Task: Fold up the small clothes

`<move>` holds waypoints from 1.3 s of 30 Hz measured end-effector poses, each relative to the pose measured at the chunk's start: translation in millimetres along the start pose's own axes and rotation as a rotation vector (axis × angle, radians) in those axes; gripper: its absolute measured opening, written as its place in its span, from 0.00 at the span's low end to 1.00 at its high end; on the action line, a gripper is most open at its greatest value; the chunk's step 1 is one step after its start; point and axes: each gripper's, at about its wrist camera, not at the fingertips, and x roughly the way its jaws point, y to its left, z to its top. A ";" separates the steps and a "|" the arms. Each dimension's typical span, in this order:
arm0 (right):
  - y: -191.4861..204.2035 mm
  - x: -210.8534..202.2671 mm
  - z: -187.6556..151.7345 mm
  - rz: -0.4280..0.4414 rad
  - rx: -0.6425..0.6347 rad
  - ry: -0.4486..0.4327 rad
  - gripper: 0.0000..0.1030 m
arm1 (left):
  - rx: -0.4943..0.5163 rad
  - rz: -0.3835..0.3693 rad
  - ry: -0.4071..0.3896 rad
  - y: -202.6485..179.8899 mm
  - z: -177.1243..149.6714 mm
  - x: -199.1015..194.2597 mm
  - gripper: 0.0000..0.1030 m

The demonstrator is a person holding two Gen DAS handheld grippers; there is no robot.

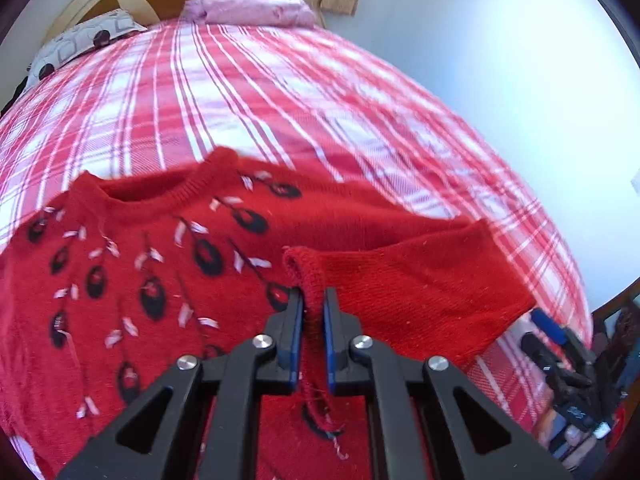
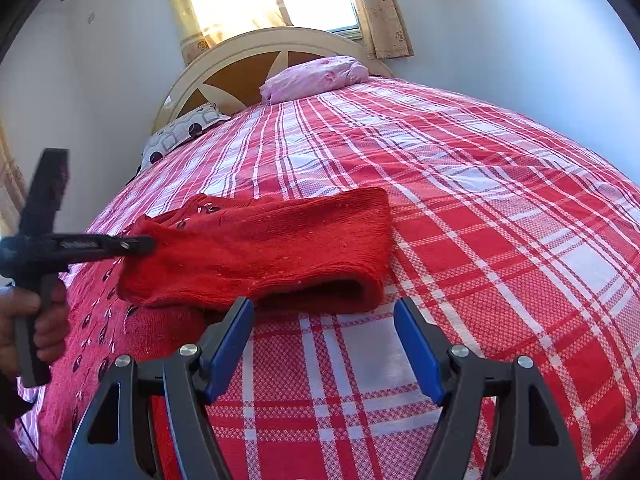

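A small red knit sweater (image 1: 160,272) with black and white leaf patterns lies flat on the checked bed, neck toward the headboard. My left gripper (image 1: 313,300) is shut on the cuff of its right sleeve (image 1: 420,280) and holds the sleeve folded across the sweater's body. In the right wrist view the same sleeve (image 2: 260,252) is lifted over the body, held by the left gripper (image 2: 136,245) at the left. My right gripper (image 2: 324,320) is open and empty, just in front of the sleeve's fold, above the bedspread.
The bed has a red and white checked spread (image 2: 480,240). A pink pillow (image 2: 316,76) and a patterned pillow (image 2: 180,136) lie at the cream headboard (image 2: 224,64). White walls stand close by. Dark clutter (image 1: 568,380) sits beside the bed's right edge.
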 end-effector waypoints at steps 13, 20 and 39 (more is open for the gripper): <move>0.0 0.9 -0.8 -0.013 -0.002 0.000 0.71 | -0.156 0.132 -0.098 99.8 -3.1 -49.3 0.09; 0.5 2.9 -2.5 -0.021 -0.003 0.008 0.71 | -0.246 0.152 -0.092 140.4 -24.7 -53.2 0.09; 0.4 13.9 -4.7 -0.031 -0.007 0.058 0.71 | -0.382 0.206 -0.044 204.0 -56.3 -48.4 0.09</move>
